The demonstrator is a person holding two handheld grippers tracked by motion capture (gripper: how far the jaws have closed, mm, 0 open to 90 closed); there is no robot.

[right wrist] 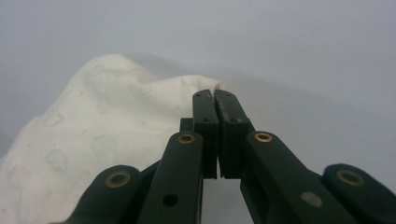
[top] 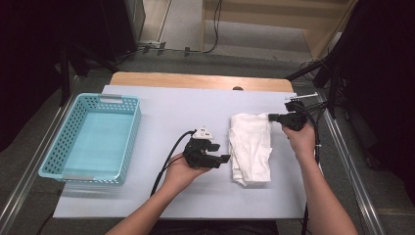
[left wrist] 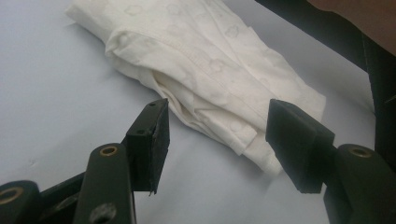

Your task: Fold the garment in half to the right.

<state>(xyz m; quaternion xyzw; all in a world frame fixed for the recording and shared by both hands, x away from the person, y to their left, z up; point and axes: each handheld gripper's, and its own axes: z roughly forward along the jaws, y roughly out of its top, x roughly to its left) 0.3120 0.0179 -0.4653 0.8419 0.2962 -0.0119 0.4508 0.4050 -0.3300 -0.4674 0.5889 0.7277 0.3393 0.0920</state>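
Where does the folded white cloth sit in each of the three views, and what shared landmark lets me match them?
High view: the white cloth lies right of centre on the sheet, its far corner at the right gripper.
Left gripper view: it runs from the upper left towards the lower right, beyond the open jaws.
Right gripper view: it fills the left and centre, its edge pinched in the shut jaws.
Shared landmark: the pale sheet covering the table.

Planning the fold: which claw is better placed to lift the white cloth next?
Right. The right claw is already shut on the far corner of the white cloth. The left claw is open, short of the cloth's near edge, gripping nothing.
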